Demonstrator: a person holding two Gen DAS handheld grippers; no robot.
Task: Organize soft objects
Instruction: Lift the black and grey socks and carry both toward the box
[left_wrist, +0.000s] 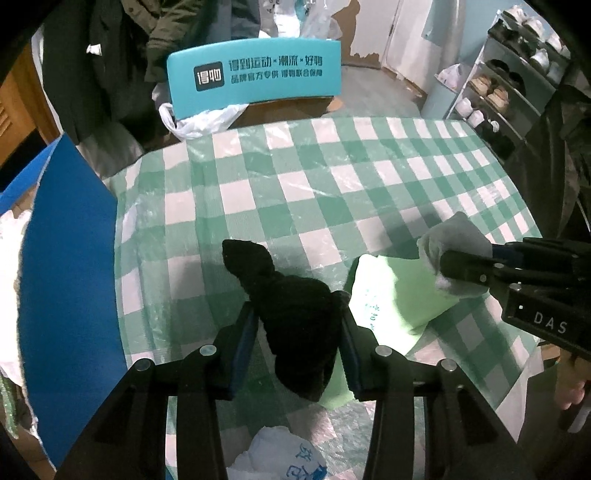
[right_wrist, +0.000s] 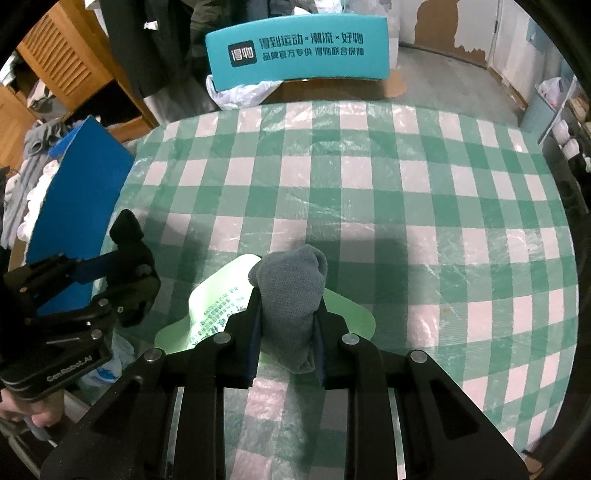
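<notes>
While both soft items hang above the green-and-white checked surface (right_wrist: 406, 206), the left tongs (left_wrist: 299, 328) are clenched on a rolled black knit sock (left_wrist: 295, 317) and the right tongs (right_wrist: 286, 314) on a rolled grey knit sock (right_wrist: 291, 295). Status, judged: both picked up, neither put away; a pale green printed plastic bag (left_wrist: 399, 295) lies beneath.

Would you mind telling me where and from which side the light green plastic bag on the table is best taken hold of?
Grip the light green bag at its free far corner, the one near the printed text, coming down from above. It lies flat on the checked tablecloth, so a raised edge is the only pinchable part; the near side sits under both loaded hand-held grippers.
</notes>
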